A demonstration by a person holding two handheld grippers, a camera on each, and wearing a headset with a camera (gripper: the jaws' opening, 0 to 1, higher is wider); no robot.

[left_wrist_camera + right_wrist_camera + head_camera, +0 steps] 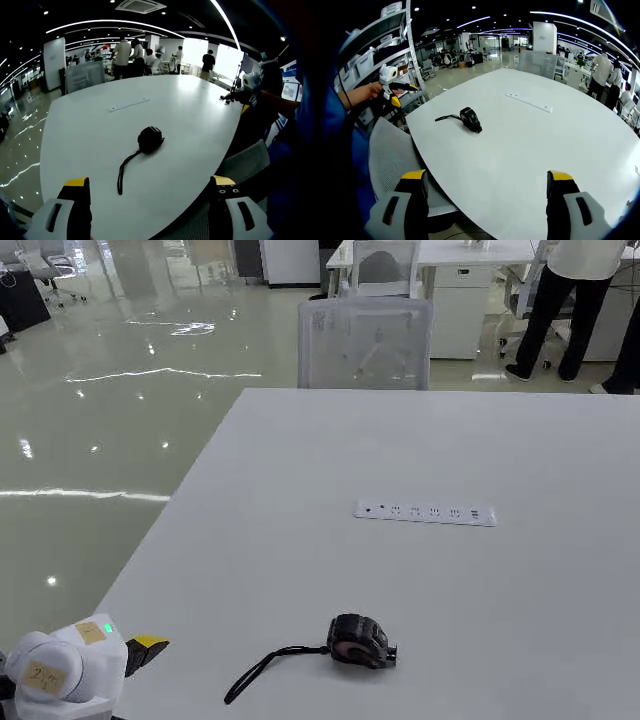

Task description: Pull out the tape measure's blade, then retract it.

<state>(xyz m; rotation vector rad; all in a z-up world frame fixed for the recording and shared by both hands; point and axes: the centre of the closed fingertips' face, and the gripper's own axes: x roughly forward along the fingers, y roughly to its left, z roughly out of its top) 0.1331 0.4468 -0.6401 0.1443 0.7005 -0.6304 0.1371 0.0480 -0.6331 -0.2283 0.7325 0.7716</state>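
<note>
While the tape measure [360, 640] lies untouched at lower centre, the left gripper [150, 182] and right gripper [487, 175] are held open. Unclamped, its case could be dragged.

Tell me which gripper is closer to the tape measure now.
Left, probably. The left gripper, open, hovers off the near left corner of the table, on the strap side of the tape measure. The right gripper, open, is held off to the right, farther away.

Black tape measure [361, 640] lies on the white table [500, 590], wrist strap [262, 672] trailing.
</note>
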